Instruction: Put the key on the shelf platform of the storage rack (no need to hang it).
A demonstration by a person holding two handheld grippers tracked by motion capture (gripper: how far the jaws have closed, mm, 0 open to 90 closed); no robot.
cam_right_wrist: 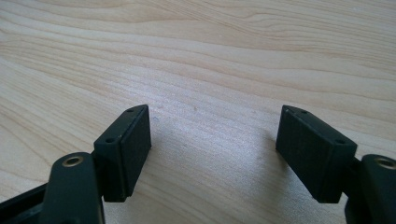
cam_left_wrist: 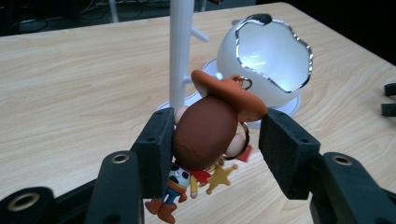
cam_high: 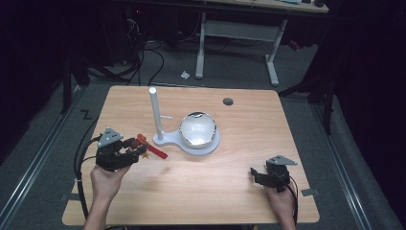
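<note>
Left of the stand (cam_high: 157,115), left gripper (cam_high: 136,149) clamps a cowboy figure (cam_left_wrist: 205,133); bowl (cam_high: 197,128) on the stand's base; right gripper (cam_right_wrist: 212,149) wide, holding nothing.

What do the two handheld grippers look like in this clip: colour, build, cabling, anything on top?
Both the left gripper and the right gripper are black, blocky units, each topped by a grey three-cornered plate. Their fingers end in flat rectangular black pads with small screw holes, on arms with brass-ringed pivots. Black cables trail back from each. The person's forearms are bare, no sleeves visible.
</note>
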